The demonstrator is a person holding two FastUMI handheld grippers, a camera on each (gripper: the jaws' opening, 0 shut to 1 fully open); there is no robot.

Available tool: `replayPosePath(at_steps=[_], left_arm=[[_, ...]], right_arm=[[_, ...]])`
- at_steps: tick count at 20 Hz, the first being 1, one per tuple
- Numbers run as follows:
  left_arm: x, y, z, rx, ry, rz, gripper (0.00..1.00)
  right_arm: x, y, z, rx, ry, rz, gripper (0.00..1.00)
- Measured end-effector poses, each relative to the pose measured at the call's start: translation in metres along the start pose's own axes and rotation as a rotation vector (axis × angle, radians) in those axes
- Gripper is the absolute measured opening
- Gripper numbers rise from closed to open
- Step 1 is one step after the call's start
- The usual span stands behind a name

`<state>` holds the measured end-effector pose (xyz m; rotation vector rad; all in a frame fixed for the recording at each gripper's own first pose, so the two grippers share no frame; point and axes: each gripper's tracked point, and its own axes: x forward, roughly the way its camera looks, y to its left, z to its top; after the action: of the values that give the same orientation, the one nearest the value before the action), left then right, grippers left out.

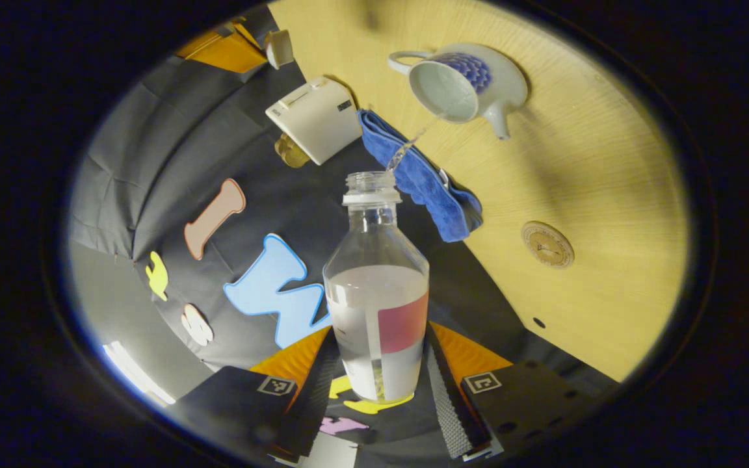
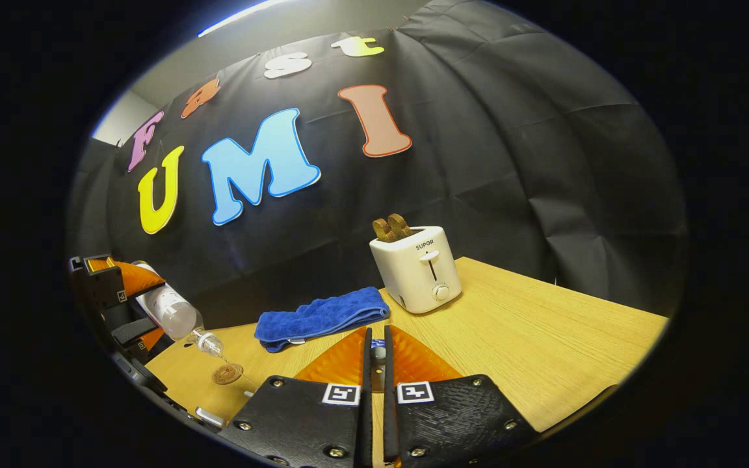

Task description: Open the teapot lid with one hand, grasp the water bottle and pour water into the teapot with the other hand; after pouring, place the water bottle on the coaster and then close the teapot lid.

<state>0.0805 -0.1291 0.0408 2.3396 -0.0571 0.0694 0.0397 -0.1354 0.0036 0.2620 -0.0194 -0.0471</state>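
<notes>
Left gripper (image 1: 381, 383): both fingers press on the lower body of the water bottle (image 1: 378, 305), one on each flank, jaws parted just to the bottle's width. Bottle is clear, uncapped, roughly half full, with a partly red label. Its open neck points away from the camera toward the teapot (image 1: 462, 84). A thin stream of water (image 1: 407, 146) leaves the mouth and runs to the teapot's open top.

Teapot: white with a blue scale pattern, lid off, interior visible, standing on the wooden table (image 1: 595, 175). Spout and handle on opposite sides. Beyond the bottle neck lies a folded blue towel (image 1: 423, 175); past it, a white toaster (image 1: 316, 120). A round wooden coaster (image 1: 547, 244) sits on the table, well apart from the teapot, nothing on it.

Right gripper (image 2: 376, 364): fingers nearly together, a narrow slit between them. A small white and blue item (image 2: 379, 351) sits in the slit near the tips, probably the teapot lid's knob; too little shows to be sure.

In the right gripper view, the left gripper holds the tilted bottle at the left edge, neck down over the table, coaster just beside the neck. Towel and toaster, holding toast (image 2: 393, 227), stand farther back.
</notes>
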Motion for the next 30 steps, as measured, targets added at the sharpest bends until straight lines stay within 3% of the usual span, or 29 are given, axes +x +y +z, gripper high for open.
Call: replayPosePath(at_steps=[9, 11, 12, 17, 20, 21, 22, 30], left_arm=[[-0.009, -0.002, 0.018, 0.071, -0.022, 0.019, 0.84], [-0.009, 0.000, 0.019, 0.083, -0.027, 0.034, 0.79], [-0.010, 0.002, 0.021, 0.096, -0.027, 0.048, 0.84], [-0.007, 0.005, 0.023, 0.053, -0.050, 0.063, 0.84], [-0.007, 0.000, 0.025, -0.032, -0.070, 0.056, 0.84], [-0.008, -0.001, 0.024, -0.061, -0.073, 0.056, 0.73], [-0.007, -0.005, 0.024, -0.094, -0.076, 0.052, 0.84], [-0.004, -0.040, 0.017, -0.422, -0.070, 0.002, 0.84]], right_arm=[[0.001, 0.001, -0.001, 0.005, 0.007, 0.006, 0.07], [0.001, 0.001, -0.001, 0.005, 0.008, 0.006, 0.07], [0.002, 0.001, -0.001, 0.004, 0.009, 0.005, 0.07], [0.002, -0.001, -0.001, 0.003, 0.008, -0.001, 0.07], [0.002, -0.001, -0.002, 0.004, 0.011, 0.000, 0.07], [0.002, -0.001, -0.002, 0.004, 0.008, 0.001, 0.07], [0.002, 0.000, 0.000, 0.003, 0.004, 0.002, 0.07], [0.002, 0.000, 0.002, -0.006, -0.017, -0.002, 0.07]])
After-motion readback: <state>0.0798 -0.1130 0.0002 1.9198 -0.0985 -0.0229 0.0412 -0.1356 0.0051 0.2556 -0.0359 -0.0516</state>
